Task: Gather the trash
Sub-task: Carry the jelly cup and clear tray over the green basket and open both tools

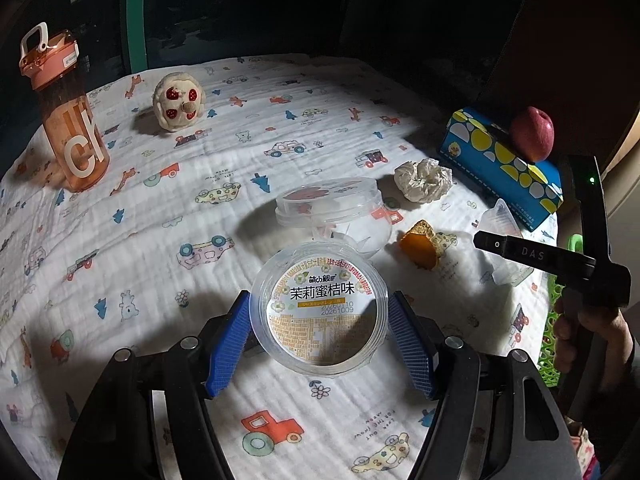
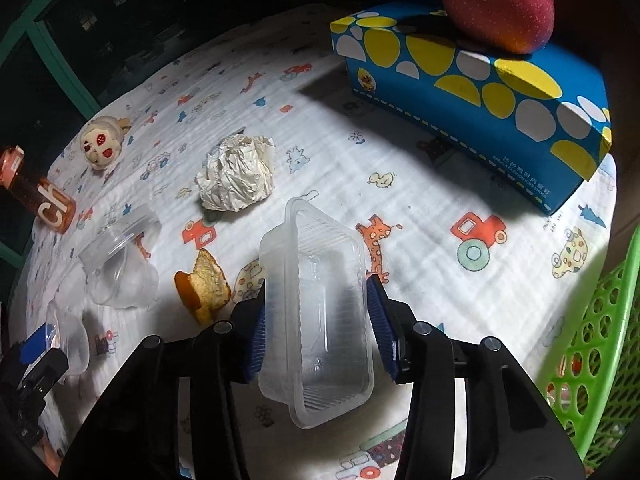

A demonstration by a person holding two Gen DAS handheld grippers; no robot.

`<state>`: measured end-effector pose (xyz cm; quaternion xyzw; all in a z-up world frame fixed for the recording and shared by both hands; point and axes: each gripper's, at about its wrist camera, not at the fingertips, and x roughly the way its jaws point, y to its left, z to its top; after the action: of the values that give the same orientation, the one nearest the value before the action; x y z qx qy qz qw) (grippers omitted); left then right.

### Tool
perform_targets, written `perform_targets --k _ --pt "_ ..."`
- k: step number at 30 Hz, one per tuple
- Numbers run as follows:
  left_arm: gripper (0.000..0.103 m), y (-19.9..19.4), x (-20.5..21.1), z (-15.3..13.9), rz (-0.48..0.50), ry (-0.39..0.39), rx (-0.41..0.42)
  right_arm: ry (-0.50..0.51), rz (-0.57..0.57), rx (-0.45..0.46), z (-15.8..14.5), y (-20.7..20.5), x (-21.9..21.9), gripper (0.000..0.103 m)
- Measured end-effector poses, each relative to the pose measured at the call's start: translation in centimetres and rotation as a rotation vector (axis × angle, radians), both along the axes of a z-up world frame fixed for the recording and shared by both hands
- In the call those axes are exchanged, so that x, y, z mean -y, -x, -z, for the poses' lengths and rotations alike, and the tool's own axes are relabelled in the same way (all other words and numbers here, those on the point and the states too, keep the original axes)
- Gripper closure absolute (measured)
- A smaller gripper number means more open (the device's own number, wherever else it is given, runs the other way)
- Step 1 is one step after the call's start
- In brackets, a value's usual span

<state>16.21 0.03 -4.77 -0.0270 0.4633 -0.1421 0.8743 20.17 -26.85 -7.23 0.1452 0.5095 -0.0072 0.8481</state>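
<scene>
Left gripper (image 1: 319,334) jaws clamp the round jelly cup (image 1: 319,308).

the room is dark and one hard lamp from above lights the middle of the patterned cloth (image 1: 224,160), leaving its edges dim. sharp black shadows fall beside the water bottle (image 1: 66,120), under the blue box (image 2: 472,92) and beneath both tools. in the right wrist view the cloth near the box is nearly washed out white (the brightest patch). the clear tray (image 2: 316,312) and the round cup (image 1: 320,308) catch soft glare. both pictures bulge like a fishbowl, corners black, straight edges curved. the centre is crisp; the rims look smeared and grainy.
</scene>
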Motion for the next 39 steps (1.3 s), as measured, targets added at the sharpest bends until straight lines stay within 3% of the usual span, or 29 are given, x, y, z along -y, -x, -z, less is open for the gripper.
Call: perform_targets --k 7,14,26,33,39 --pt "0.036 0.8 2.4 -1.7 0.041 0.012 0.025 -0.042 -0.016 0.110 -4.2 3.7 1.5 0.058" --pt "0.036 1.7 6.9 -3.8 0.125 0.034 0.055 -0.035 0.060 0.180 -7.1 9.1 7.4 0.058" --pt "0.036 3.5 16.9 -6.8 0.299 0.066 0.085 0.081 0.210 0.108 -4.9 15.8 19.7 0.057" --pt "0.036 5.1 22.8 -7.6 0.405 0.062 0.094 0.096 0.246 0.120 -4.2 17.8 23.2 0.044" --pt "0.036 6.2 27.8 -7.3 0.486 0.047 0.086 0.078 0.272 0.162 -5.1 19.8 24.6 0.044"
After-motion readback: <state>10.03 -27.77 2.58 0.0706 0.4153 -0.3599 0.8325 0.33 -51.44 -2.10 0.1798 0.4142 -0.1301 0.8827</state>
